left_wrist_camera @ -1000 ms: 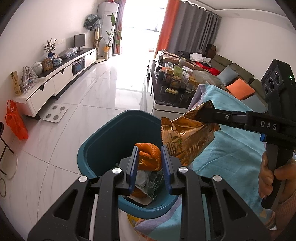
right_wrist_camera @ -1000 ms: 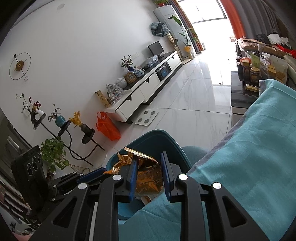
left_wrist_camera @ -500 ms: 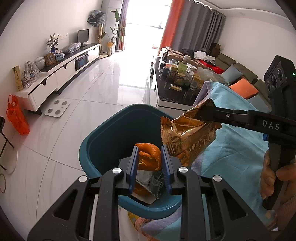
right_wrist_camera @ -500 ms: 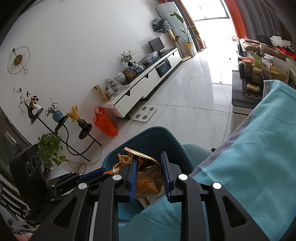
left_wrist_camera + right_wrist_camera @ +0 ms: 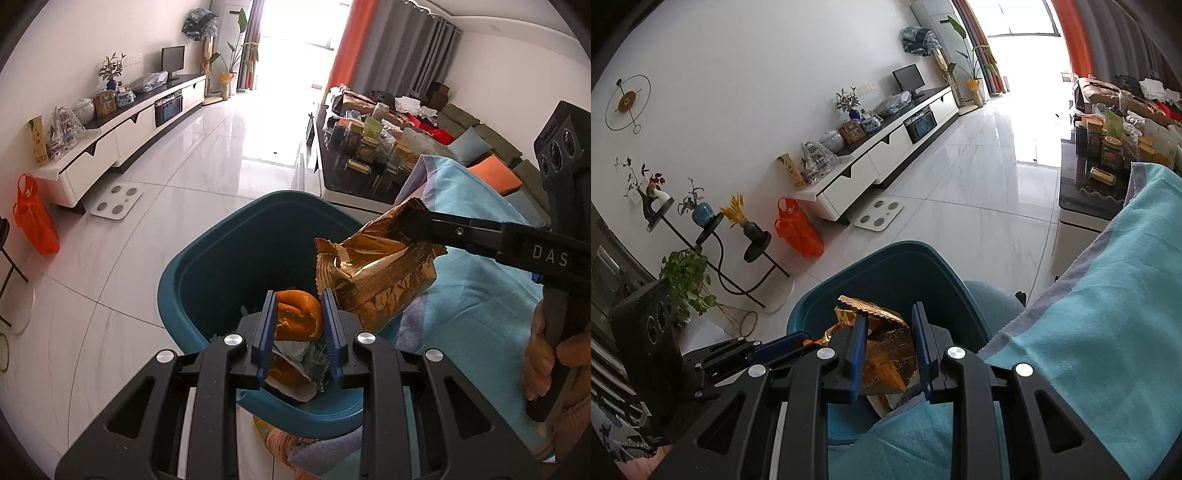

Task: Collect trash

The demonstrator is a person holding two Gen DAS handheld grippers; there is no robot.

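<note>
Your right gripper clenches the crinkled gold foil wrapper above the teal plastic bin, ready for dropping; your left gripper grasps orange peel.

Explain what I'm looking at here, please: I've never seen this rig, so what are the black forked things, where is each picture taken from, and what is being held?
There is no robot arm. A person holds two handheld grippers, one per hand, and each carries a fisheye camera looking out along its own two fingers.

The left wrist view shows the left gripper at the bottom, its jaws closed on an orange peel over a teal trash bin that already holds crumpled wrappers. Reaching in from the right is the right gripper, marked DAS, with the person's hand on its grip. It pinches a gold foil snack bag by the top edge, above the bin's rim.

The right wrist view shows that same bag between its own jaws, with the bin below and the left tool at lower left.

A turquoise blanket covers the surface beside the bin.
</note>
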